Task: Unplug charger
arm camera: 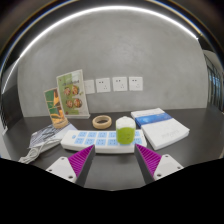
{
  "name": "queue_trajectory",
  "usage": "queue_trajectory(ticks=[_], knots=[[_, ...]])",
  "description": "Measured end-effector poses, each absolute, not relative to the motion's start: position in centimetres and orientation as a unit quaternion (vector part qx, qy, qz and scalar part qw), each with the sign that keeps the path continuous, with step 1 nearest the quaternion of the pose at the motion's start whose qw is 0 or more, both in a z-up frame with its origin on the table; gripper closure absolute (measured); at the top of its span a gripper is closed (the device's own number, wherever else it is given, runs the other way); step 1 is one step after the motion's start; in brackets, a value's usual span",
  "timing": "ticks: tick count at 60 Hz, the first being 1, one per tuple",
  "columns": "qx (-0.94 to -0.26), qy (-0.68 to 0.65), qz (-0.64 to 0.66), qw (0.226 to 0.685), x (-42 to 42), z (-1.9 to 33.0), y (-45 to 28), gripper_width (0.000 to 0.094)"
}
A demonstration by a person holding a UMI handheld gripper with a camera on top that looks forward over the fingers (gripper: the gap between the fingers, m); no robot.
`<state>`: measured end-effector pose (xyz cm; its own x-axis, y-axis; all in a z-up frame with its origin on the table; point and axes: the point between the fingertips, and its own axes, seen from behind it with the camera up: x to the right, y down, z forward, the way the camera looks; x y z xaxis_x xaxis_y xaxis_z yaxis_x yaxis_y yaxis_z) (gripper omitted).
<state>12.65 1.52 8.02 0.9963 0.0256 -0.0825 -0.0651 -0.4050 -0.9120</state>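
Note:
A green charger [125, 132] stands upright, plugged into the right end of a white power strip [98, 140] that lies flat on the grey table. My gripper [115, 153] hovers just short of the strip, open. Its magenta pads [81, 160] are spread wide with only bare table between them. The charger is just ahead of the fingers, slightly right of their midline, and nothing touches it.
A tape roll [102, 121] lies behind the strip. Two picture boxes [70, 92] lean by the wall on the left, under wall sockets [120, 84]. White and blue boxes [162, 129] sit on the right. A crumpled clear bag [40, 140] lies on the left.

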Motion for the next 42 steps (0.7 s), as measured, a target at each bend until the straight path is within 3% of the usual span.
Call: queue_trajectory(ticks=[13,17,18,21,30,31,32,36,42], knots=[[-0.814,-0.016,0.027,0.58,15.7,7.6,10.5,0.0117],[-0.812,-0.017,0.044,0.581,15.5,7.3,12.1,0.0166],[-0.812,-0.018,0.049,0.582,15.4,7.2,12.5,0.0136],[-0.812,-0.02,0.049,0.581,15.7,6.7,13.2,0.0436],[-0.801,-0.025,0.043,0.597,15.6,6.8,13.2,0.0527],[-0.801,-0.03,0.04,0.597,15.5,6.8,13.2,0.0481],[-0.8,-0.034,0.037,0.598,15.5,6.9,13.2,0.0547],[-0.799,-0.022,0.046,0.599,15.5,7.0,13.2,0.0604],[-0.806,-0.027,0.041,0.59,15.5,7.1,13.2,0.0611]])
